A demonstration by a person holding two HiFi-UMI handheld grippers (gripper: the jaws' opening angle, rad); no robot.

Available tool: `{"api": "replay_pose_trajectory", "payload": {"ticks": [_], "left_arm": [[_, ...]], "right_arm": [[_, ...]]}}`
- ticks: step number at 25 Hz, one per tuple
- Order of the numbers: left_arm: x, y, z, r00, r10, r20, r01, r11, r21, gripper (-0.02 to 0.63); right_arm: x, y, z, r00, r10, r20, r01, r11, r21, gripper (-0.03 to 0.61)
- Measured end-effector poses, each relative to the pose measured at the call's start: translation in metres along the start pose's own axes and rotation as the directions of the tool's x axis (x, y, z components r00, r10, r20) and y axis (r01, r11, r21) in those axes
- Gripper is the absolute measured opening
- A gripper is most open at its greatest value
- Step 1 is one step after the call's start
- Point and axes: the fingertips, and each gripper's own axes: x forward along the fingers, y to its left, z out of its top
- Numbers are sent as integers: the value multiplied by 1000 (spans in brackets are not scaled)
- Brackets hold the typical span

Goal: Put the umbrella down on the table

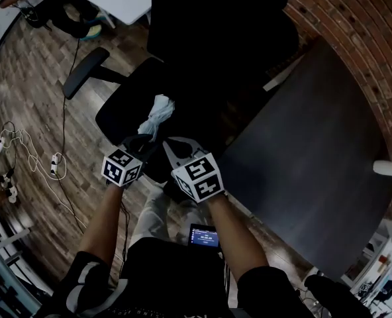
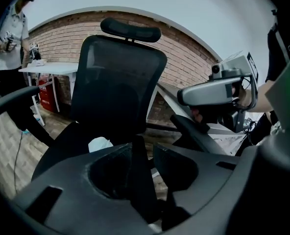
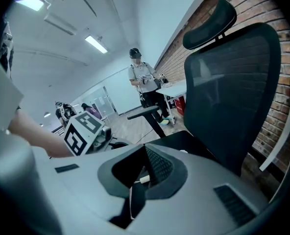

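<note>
Umbrella (image 1: pixel 157 114), catalogued with its surroundings. Table (image 1: pixel 315 171): dark, at my right, umbrella not on it. Office chair (image 1: pixel 126 108): black; the umbrella lies on its seat, a pale crumpled bundle. Handling, I judge: light, soft slippery cloth over stiff ribs (grasp the firm core, not loose folds). Left tongs (image 2: pixel 146 147): slightly parted, empty. Right tongs (image 3: pixel 146 153): closed together, no umbrella in them.

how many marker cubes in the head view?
2. One marker cube sits on the left gripper, left of centre; the other cube on the right gripper, just right of it. None seems hidden.
</note>
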Motion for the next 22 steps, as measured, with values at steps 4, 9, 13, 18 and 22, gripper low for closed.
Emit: {"api": "replay_pose_trajectory", "payload": {"ticks": [4, 9, 13, 18, 22], "left_arm": [[26, 21, -14, 999, 27, -44, -27, 1000, -6, 143], [54, 47, -35, 993, 72, -95, -75, 997, -23, 198], [71, 70, -54, 985, 114, -128, -119, 992, -34, 252], [87, 98, -72, 974, 171, -148, -178, 983, -39, 290], [104, 115, -96, 960, 192, -203, -199, 980, -11, 316]], "right_arm": [[12, -11, -2, 1000, 3, 16, -4, 1000, 25, 7], [23, -21, 0, 999, 5, 39, -7, 999, 47, 8], [35, -29, 7, 998, 3, 61, -6, 998, 59, 8], [52, -34, 14, 997, 13, 82, -18, 998, 63, 8], [64, -38, 12, 997, 16, 81, -22, 997, 72, 8]]}}
